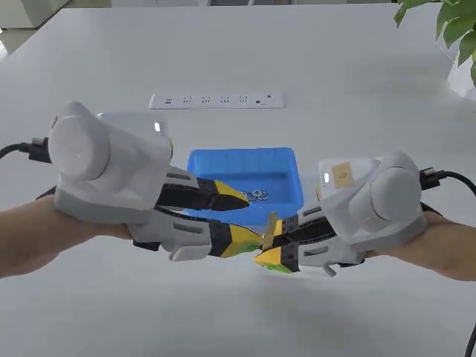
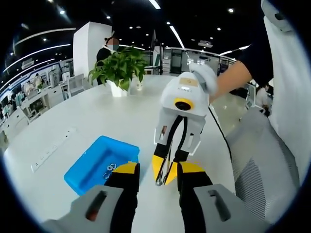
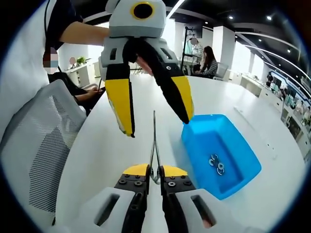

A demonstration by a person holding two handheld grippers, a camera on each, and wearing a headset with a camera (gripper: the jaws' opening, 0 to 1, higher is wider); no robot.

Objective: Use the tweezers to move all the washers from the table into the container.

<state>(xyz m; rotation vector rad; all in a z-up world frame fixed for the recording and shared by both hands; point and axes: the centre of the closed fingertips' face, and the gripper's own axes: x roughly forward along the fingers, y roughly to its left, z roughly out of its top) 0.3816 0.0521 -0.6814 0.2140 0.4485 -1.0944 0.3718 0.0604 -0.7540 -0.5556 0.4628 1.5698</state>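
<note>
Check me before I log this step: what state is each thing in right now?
left gripper: open, holding nothing.
right gripper: shut on the tweezers.
tweezers: clamped between the right gripper's jaws, no washer visible at the tip.
container: upright on the table, open-topped, holding washers.
washers: lying clustered on the container's floor.

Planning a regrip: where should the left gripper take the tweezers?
Likely the free stretch of the tweezers, beyond where the right gripper is shut on their near end. Bring the open left gripper in from the far end, jaws closing across the thin flat arms: they stick out straight, with that end between its jaws.
</note>
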